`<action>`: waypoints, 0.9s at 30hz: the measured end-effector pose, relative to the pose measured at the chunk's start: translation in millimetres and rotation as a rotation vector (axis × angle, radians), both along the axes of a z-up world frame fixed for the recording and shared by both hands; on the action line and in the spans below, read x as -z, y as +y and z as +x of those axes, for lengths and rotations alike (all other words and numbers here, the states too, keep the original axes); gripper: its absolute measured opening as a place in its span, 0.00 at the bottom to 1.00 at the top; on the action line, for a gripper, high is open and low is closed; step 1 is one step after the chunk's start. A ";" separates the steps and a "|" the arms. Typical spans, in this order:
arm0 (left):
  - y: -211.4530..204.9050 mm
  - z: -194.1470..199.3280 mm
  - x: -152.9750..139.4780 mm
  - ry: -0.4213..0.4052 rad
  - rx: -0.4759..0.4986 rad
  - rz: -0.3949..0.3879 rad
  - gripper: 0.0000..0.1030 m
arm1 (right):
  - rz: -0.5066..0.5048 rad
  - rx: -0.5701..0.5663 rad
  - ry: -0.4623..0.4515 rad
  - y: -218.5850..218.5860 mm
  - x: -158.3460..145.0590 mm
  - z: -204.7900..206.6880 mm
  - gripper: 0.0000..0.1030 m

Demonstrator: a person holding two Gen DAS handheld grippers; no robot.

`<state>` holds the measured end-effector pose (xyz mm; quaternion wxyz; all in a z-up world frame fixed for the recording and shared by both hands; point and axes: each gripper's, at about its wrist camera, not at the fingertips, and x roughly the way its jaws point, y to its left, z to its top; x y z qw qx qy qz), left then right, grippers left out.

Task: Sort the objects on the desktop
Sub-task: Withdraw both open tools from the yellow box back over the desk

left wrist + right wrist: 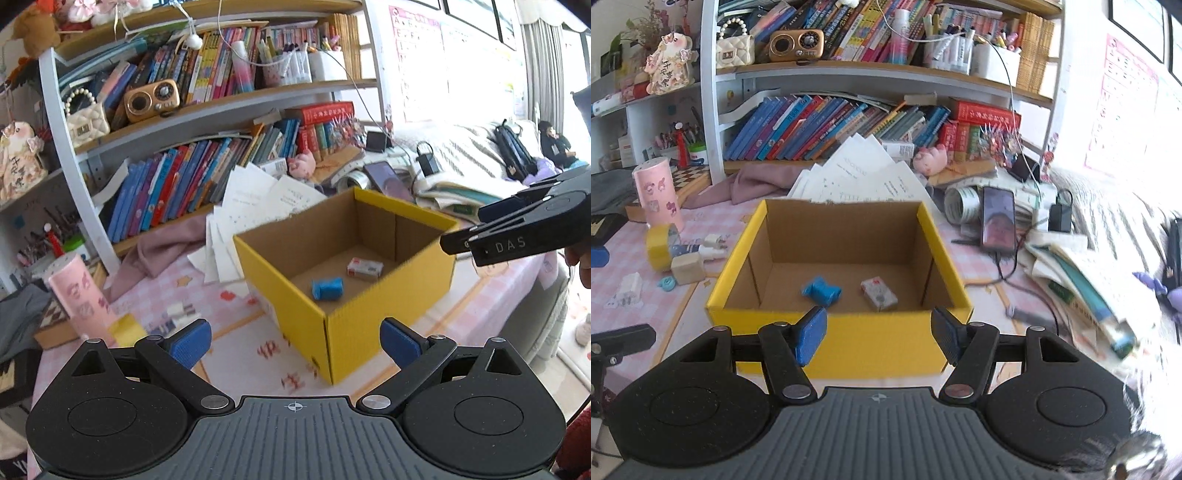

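Note:
An open yellow cardboard box (838, 338) (354, 332) stands on the pink desk. Inside lie a blue roll (822, 290) (327, 288) and a small red-and-white pack (879, 294) (365, 268). My right gripper (879, 336) is open and empty, just in front of the box's near wall. My left gripper (295, 343) is open and empty, left of the box's corner. The right gripper also shows in the left wrist view (517, 232) at the right edge. Loose on the desk left of the box: a yellow tape roll (659, 245), a wooden block (687, 268), white chargers (713, 247).
A pink cylinder (657, 194) (86, 295) stands at the left. Papers (857, 177) lean behind the box. A phone (998, 223), a charger and stacked books (1082, 280) lie to the right. Bookshelves (849, 70) fill the back.

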<state>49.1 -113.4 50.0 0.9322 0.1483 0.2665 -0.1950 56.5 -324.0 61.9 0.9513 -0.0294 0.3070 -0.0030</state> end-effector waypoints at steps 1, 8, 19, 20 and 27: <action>1.8 -4.1 2.5 0.005 0.004 0.005 0.96 | 0.005 0.005 0.002 2.9 2.1 -4.1 0.59; 20.8 -25.2 17.2 0.033 -0.013 0.031 0.96 | 0.030 -0.006 0.031 34.5 19.1 -28.0 0.59; 52.0 -40.4 28.9 0.064 -0.102 0.009 0.96 | 0.021 -0.098 0.068 87.0 34.4 -39.6 0.59; 54.0 -41.7 30.1 0.066 -0.108 0.007 0.96 | 0.018 -0.105 0.071 90.6 35.5 -39.6 0.59; 65.8 -48.1 36.0 0.076 -0.149 0.008 0.96 | 0.023 -0.143 0.092 105.8 41.6 -36.6 0.59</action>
